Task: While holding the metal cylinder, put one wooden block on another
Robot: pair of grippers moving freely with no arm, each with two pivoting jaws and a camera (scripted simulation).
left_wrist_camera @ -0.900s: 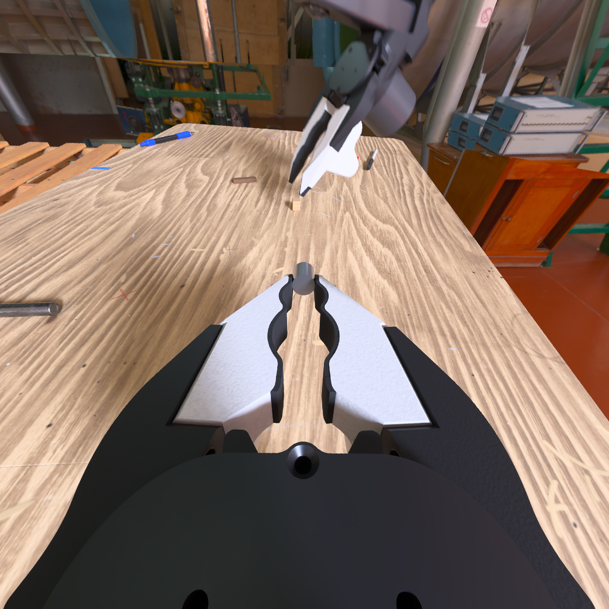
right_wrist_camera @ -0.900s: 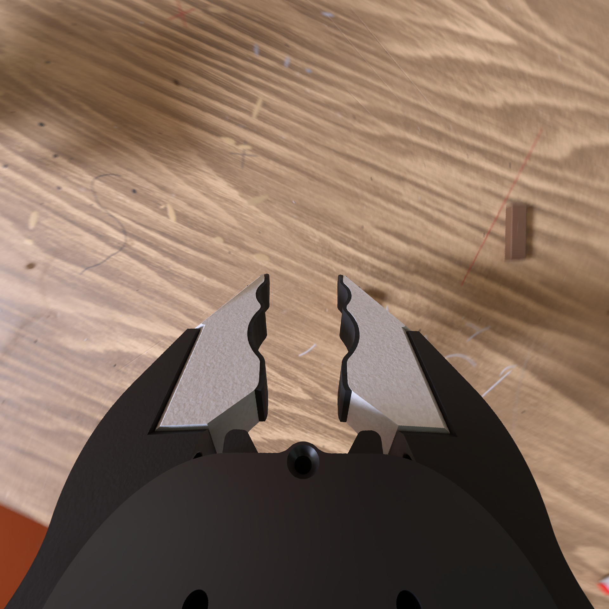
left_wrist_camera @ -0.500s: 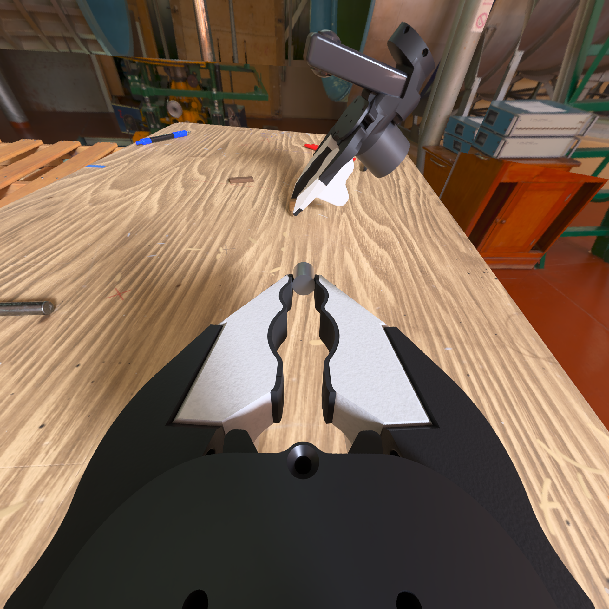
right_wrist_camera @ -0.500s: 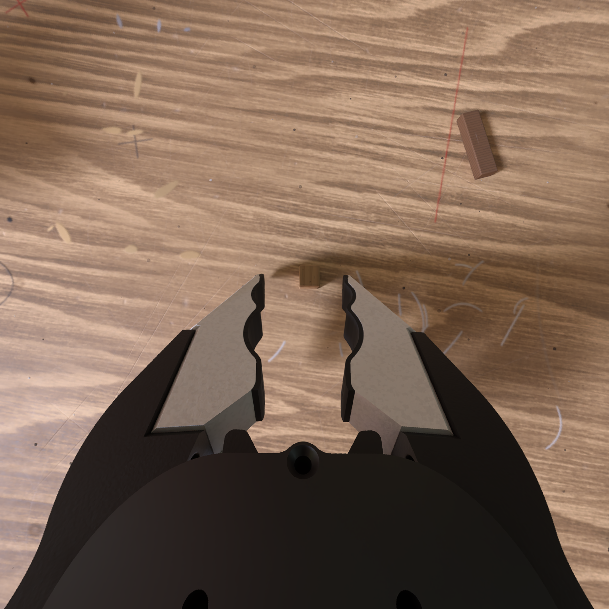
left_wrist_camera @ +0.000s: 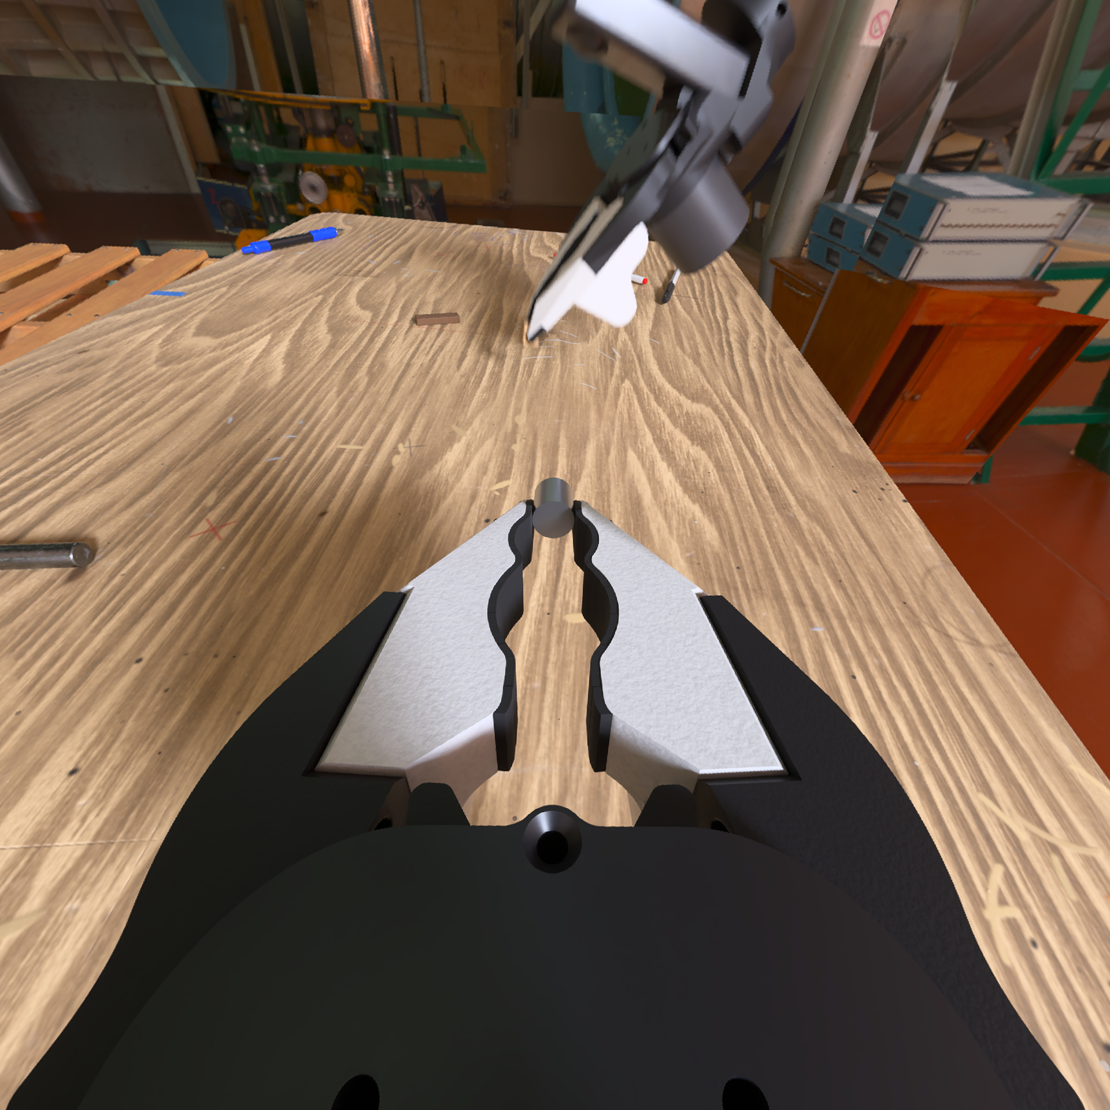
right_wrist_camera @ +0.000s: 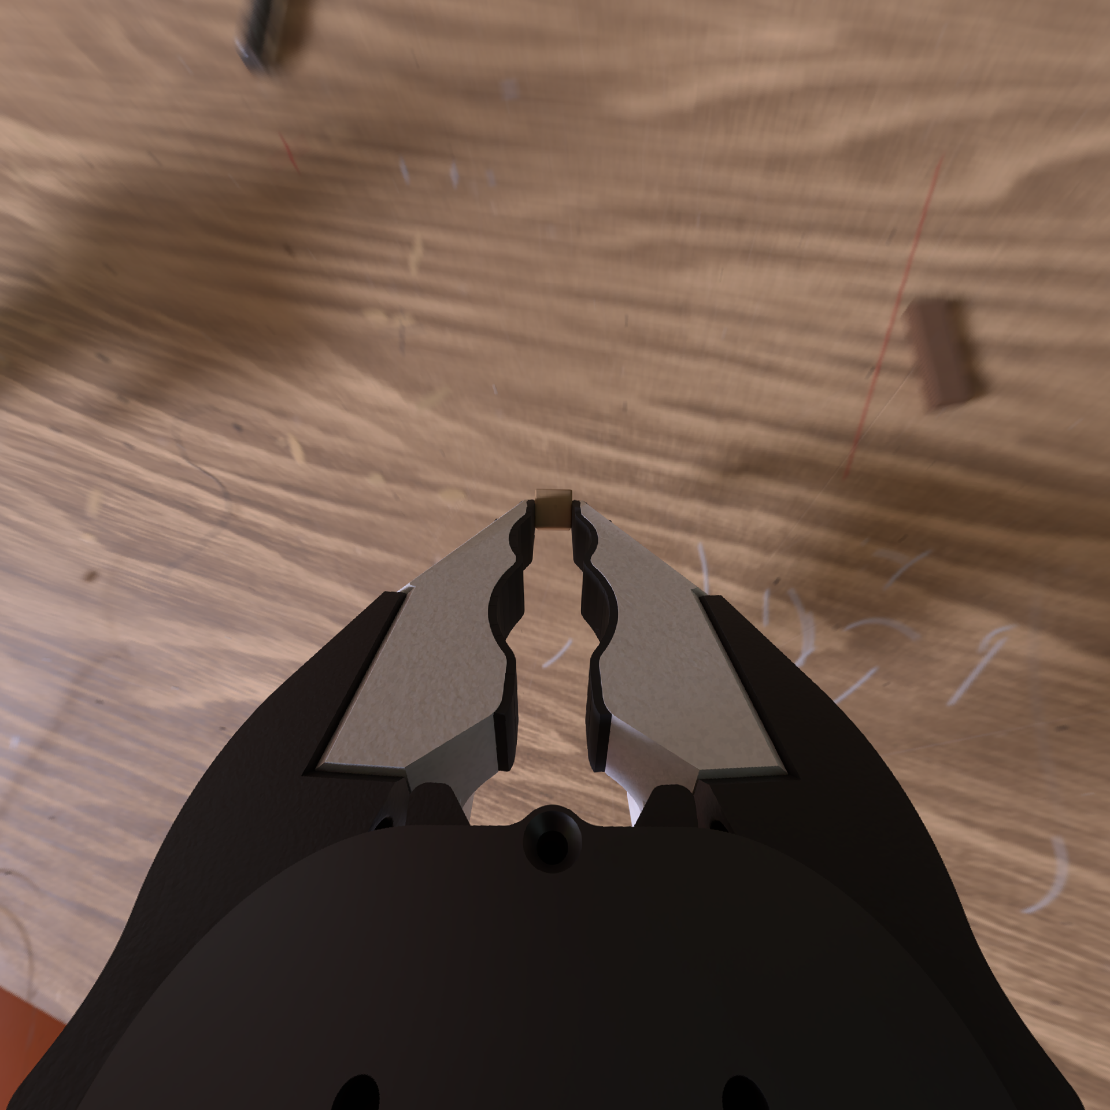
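My left gripper (left_wrist_camera: 552,510) is shut on a short grey metal cylinder (left_wrist_camera: 552,518) and holds it above the wooden table (left_wrist_camera: 240,420). My right gripper (right_wrist_camera: 552,510) is shut on a small light wooden block (right_wrist_camera: 552,509) at its fingertips. In the left wrist view the right gripper (left_wrist_camera: 537,327) stands far ahead, tips down at the table, the block (left_wrist_camera: 530,334) barely showing. A dark brown flat wooden block (left_wrist_camera: 437,319) lies to its left; it also shows in the right wrist view (right_wrist_camera: 943,354), at the right.
A grey metal rod (left_wrist_camera: 45,555) lies at the table's left edge. A blue pen (left_wrist_camera: 288,240) lies at the far end, small markers (left_wrist_camera: 667,288) at the far right. An orange cabinet (left_wrist_camera: 937,372) stands past the right edge. A dark blurred object (right_wrist_camera: 264,33) shows top left.
My right gripper came down over the small light block and shut on it. Its view now tilts, with the table blurred. My left gripper kept the cylinder and stayed still.
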